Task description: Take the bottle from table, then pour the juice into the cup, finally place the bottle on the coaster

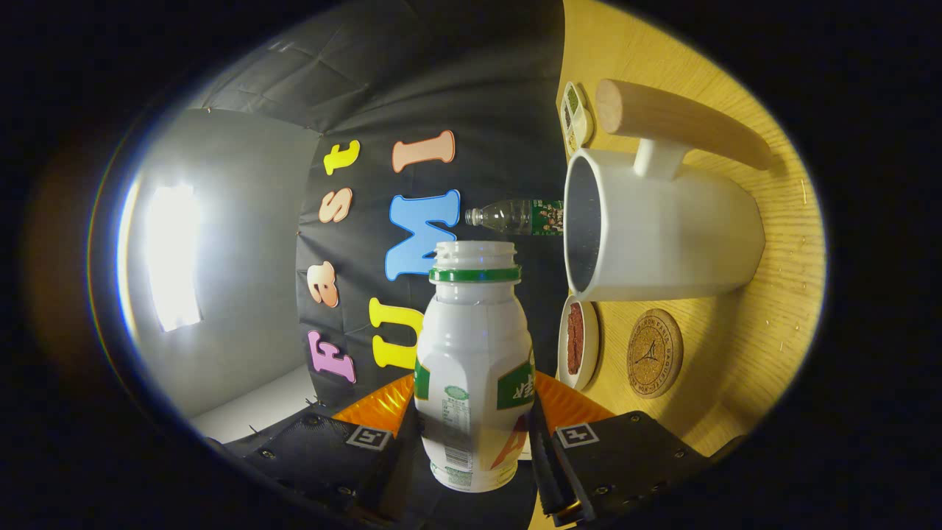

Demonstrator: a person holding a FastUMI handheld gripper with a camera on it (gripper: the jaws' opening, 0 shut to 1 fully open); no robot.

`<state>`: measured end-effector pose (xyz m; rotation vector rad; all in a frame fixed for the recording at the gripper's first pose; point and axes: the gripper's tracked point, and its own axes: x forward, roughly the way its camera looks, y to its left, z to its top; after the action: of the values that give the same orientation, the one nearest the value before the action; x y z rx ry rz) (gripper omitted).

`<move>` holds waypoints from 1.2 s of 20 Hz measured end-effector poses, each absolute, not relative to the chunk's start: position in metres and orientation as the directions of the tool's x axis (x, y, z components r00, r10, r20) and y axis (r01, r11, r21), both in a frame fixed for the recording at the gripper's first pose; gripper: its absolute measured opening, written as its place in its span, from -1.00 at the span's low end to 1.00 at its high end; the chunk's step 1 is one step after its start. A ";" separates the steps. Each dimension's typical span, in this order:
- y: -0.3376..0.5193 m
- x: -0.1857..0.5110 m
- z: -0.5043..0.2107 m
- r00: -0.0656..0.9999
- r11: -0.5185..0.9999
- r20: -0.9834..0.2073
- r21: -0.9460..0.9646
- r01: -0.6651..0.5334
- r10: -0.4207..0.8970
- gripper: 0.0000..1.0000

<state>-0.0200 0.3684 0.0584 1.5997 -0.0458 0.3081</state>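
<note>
Gripper view: the whole scene is rolled sideways, so the desk runs up the right side like a wall. The gripper has its jaws closed in on the bottle, one finger pressing on each side of the lower body, so the bottle is held firmly between them. Bottle is white plastic with a green neck ring and green label patches, cap off, open mouth pointing away from the jaws. It is lifted clear of the desk, not touching anything but the fingers. Just beyond and to the right of the bottle mouth sits the cup, a white mug with a thick wooden handle, its open rim facing toward the bottle mouth; bottle mouth is near the rim but apart from it, no liquid visible between them. Cup inside looks dark, contents cannot be told. The coaster, round cork with a stamped pattern, lies on the desk just beside the cup base, bare. Next to the coaster is a small white dish with something reddish-brown in it. Behind the cup a clear water bottle with a green label stands on the desk, and a small divided tray sits near the handle end.
</note>
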 end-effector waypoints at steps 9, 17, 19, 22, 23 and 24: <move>0.370 -0.021 0.061 0.962 -0.131 0.228 0.969 -0.210 0.147 0.33; 0.373 -0.016 0.065 0.959 -0.151 0.242 0.964 -0.221 0.145 0.33; 0.371 -0.016 0.065 0.959 -0.159 0.247 0.961 -0.225 0.140 0.33; 0.370 -0.015 0.067 0.958 -0.166 0.250 0.960 -0.227 0.137 0.33; 0.369 -0.014 0.067 0.959 -0.168 0.251 0.959 -0.227 0.135 0.33; 0.369 -0.013 0.069 0.959 -0.170 0.251 0.959 -0.227 0.134 0.33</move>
<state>-0.0135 0.3695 0.0689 1.7129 -0.0701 0.3199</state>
